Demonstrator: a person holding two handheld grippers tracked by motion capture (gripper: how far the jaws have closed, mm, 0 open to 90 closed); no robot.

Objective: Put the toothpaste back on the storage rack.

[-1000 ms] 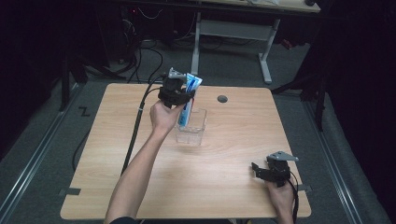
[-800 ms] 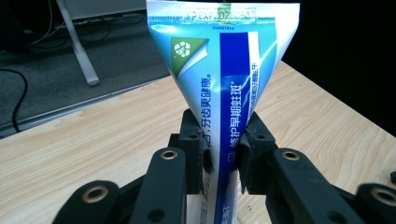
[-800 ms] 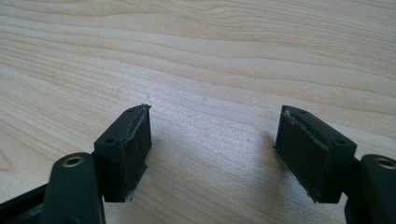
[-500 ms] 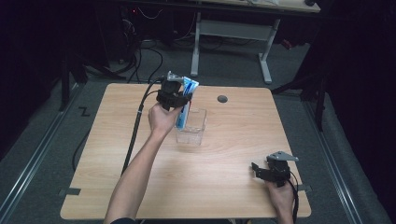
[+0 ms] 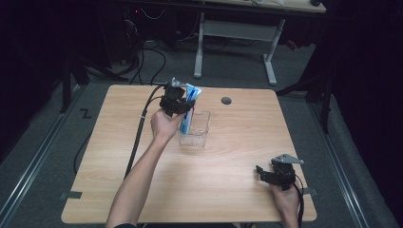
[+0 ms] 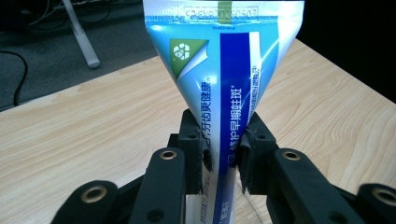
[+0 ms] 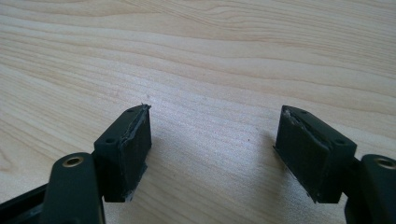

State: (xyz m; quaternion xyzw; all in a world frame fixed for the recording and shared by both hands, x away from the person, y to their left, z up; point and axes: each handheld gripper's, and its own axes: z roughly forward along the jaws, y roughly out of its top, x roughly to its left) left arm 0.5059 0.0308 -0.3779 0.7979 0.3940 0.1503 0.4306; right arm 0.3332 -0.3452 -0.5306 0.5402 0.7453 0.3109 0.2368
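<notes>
A blue and white toothpaste tube [image 5: 189, 108] [image 6: 224, 70] stands nearly upright, crimped end up, with its lower part inside a clear plastic box [image 5: 198, 133] near the table's middle. My left gripper [image 5: 176, 105] [image 6: 223, 149] is shut on the tube's middle, pads pressing it from both sides. My right gripper [image 5: 267, 175] [image 7: 212, 149] rests low over the bare wood near the front right corner, jaws wide apart with nothing between them.
The wooden table [image 5: 237, 142] has a round cable hole [image 5: 226, 100] at the back. A black cable [image 5: 139, 137] trails from the left gripper off the table's left. Another desk frame [image 5: 237, 33] stands on the floor behind.
The left gripper and tube have shifted only slightly over the box. The right gripper has not moved.
</notes>
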